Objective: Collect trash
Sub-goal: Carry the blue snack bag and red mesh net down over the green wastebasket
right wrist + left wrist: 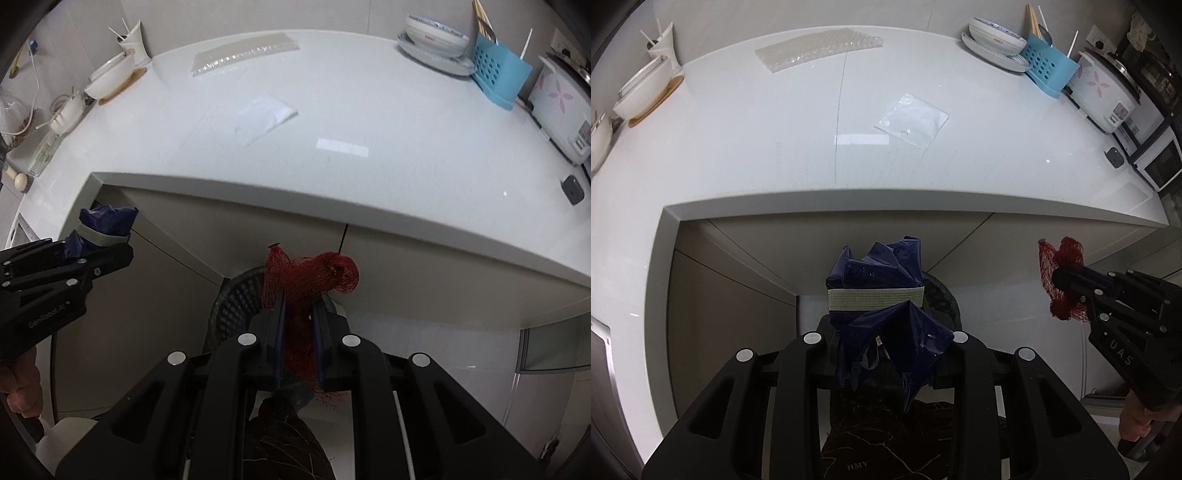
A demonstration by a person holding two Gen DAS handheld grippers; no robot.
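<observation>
The left gripper [882, 332] was clamped on a crumpled dark blue wrapper [886, 295] with a pale woven band around its middle. The right gripper [299, 332] was pinched nearly closed on a wad of red mesh netting [314, 280], whose loose ends bulged out past the fingertips.

Both tools pointed steeply down in front of the white countertop [738, 166], below its front edge. Under the countertop's edge, just beyond and beneath both loads, stood a dark slotted waste basket [236, 295].

On the countertop lay a flat clear plastic bag [912, 120] near the middle and a strip of bubble wrap [818, 48] toward the back. At the countertop's far right stood stacked bowls [995, 38], a blue utensil holder [1049, 66] and a rice cooker [1100, 92].
</observation>
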